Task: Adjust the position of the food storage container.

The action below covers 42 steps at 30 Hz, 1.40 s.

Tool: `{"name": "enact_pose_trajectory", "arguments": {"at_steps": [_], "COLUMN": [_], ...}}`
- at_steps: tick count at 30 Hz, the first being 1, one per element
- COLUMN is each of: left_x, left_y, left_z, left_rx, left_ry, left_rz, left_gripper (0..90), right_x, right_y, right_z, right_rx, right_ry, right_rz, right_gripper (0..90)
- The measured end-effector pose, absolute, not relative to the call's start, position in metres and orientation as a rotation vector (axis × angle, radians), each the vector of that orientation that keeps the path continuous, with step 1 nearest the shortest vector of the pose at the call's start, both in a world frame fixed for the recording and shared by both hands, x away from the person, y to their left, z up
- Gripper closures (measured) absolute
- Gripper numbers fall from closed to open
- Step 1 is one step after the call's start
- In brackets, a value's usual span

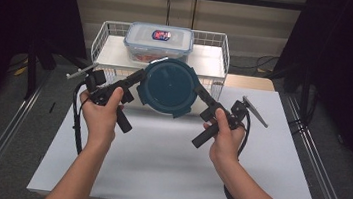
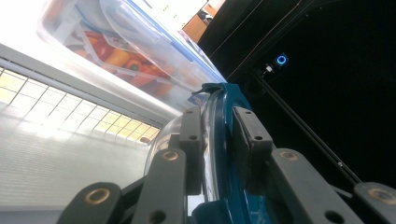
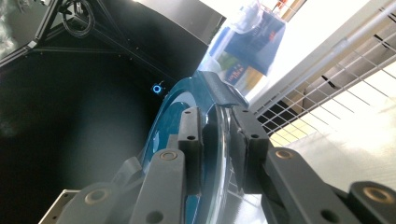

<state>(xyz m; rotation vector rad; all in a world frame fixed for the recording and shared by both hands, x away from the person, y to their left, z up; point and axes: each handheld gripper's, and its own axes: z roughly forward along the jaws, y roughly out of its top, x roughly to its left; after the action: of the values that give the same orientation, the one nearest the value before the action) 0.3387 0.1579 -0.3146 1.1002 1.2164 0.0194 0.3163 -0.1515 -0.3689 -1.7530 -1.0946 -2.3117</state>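
Round teal lid (image 1: 168, 87) on a clear bowl, held up above the white bench (image 1: 166, 169), just in front of the wire basket (image 1: 102, 34). Bowl under the lid mostly hidden in the high view; in the left gripper view just a curved clear wall (image 2: 161, 140) beneath the teal rim. Underside and contents impossible to make out. Lower edge of the lid cut off in both gripper views.

Left tool (image 1: 139, 79) clamped on the lid's left rim, right tool (image 1: 200, 93) clamped on its right rim, one at each side, facing each other across it. In the left gripper view, rim (image 2: 223, 140) pinched between the two black pads; same in the right gripper view (image 3: 215, 140). Both tools pressed onto the rim, not spread.

One teal lid, two tools, two hands. One clear box (image 1: 158, 43) with a blue-trimmed lid resting in the basket, well behind the teal lid; red and orange contents blurred through its wall (image 2: 116, 56). Label on the box too small to read.
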Motion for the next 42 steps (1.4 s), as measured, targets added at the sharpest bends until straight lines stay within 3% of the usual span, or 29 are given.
{"name": "enact_pose_trajectory", "arguments": {"at_steps": [24,42], "left_x": [0.347,0.351], "left_y": [0.157,0.159], "left_z": [-0.284,-0.29], "left_rx": [1.094,1.102], "left_ry": [1.194,1.235], "left_rz": [0.034,0.01], "left_gripper": [74.9,74.8], "right_x": [0.326,0.332], "right_y": [-0.151,-0.149], "right_z": [-0.33,-0.321], "right_rx": [-1.724,-1.739], "right_ry": [-1.116,-1.086], "right_rz": [-2.357,-2.377], "right_gripper": [75.9,76.5]}}
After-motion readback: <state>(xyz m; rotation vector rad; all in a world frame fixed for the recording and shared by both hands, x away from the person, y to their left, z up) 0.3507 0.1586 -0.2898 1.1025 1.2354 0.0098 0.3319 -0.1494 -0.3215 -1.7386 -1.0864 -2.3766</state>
